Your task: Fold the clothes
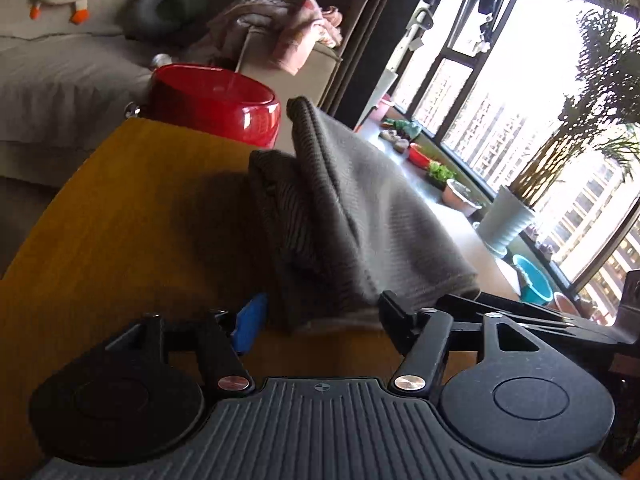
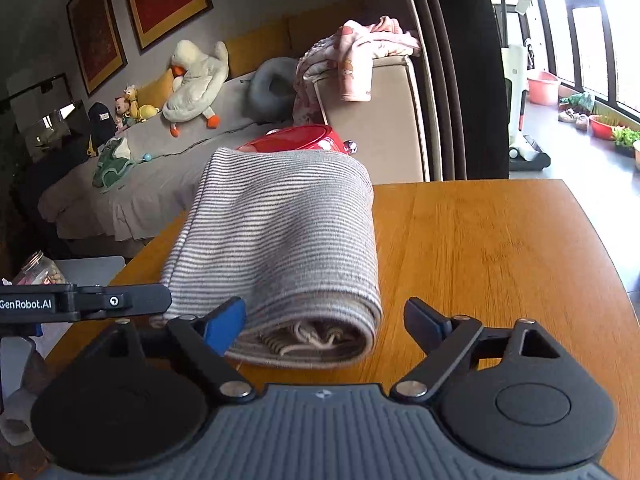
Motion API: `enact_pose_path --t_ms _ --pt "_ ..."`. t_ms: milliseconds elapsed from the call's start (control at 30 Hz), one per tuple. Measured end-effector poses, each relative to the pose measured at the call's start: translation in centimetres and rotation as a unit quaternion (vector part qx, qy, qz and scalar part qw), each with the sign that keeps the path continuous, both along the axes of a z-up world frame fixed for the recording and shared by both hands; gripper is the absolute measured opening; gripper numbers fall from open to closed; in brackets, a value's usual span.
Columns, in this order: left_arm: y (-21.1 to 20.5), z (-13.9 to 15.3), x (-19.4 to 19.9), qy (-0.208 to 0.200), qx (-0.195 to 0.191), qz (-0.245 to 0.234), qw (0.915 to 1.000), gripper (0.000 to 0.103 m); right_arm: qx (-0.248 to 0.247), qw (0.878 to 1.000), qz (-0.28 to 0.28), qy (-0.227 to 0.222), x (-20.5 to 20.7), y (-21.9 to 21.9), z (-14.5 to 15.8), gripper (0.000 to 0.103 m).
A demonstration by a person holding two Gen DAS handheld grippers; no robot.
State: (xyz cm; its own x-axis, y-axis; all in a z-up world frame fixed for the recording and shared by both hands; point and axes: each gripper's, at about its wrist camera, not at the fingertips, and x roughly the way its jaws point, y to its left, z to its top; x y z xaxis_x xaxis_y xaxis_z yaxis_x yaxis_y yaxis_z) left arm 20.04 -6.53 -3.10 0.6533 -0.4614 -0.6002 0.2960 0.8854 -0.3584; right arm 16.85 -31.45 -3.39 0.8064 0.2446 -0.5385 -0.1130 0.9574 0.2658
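Lying folded on the wooden table (image 2: pixel 500 240), striped garment (image 2: pixel 280 240) sits between spread, empty jaws of right gripper (image 2: pixel 324 320), left gripper (image 1: pixel 316 320) likewise released

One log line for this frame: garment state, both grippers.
garment: striped garment folded on wooden table | left gripper: open, at its near edge | right gripper: open, empty

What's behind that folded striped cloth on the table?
Behind the striped cloth sits a red container, mostly hidden in the right wrist view; only its top shows. Beyond it is a sofa. The container's contents cannot be seen.
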Motion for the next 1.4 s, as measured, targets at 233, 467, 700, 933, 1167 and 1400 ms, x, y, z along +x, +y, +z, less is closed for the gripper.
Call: enact_pose_path --t_ms 233,467,700,933,1167,1400 --pt "-1.5 -0.9 -5.4 -0.006 0.061 0.049 0.9969 0.103 -0.044 0.996 -0.047 0.056 -4.9 0.9 -0.8 0.103" --pt "-2.6 -1.3 -7.2 -0.035 0.084 0.094 0.9915 0.103 -0.124 0.986 -0.084 0.078 -6.8 2.1 -1.3 0.103" --pt "-3.3 -1.4 -7.1 -0.041 0.1 0.089 0.9901 0.103 -0.133 0.985 -0.085 0.075 -6.6 2.5 -1.5 0.103" --pt "-4.2 -1.5 -7.0 -0.037 0.136 0.097 0.9852 0.103 -0.129 0.986 -0.079 0.072 -6.3 2.4 -1.6 0.103" --pt "-4.9 -1.7 -7.3 -0.026 0.188 0.116 0.9749 0.103 -0.126 0.986 -0.084 0.071 -6.4 2.2 -1.6 0.103" --pt "-4.8 -1.7 -7.4 -0.029 0.188 0.117 0.9748 0.103 -0.125 0.986 -0.085 0.071 -6.4 2.2 -1.6 0.103"
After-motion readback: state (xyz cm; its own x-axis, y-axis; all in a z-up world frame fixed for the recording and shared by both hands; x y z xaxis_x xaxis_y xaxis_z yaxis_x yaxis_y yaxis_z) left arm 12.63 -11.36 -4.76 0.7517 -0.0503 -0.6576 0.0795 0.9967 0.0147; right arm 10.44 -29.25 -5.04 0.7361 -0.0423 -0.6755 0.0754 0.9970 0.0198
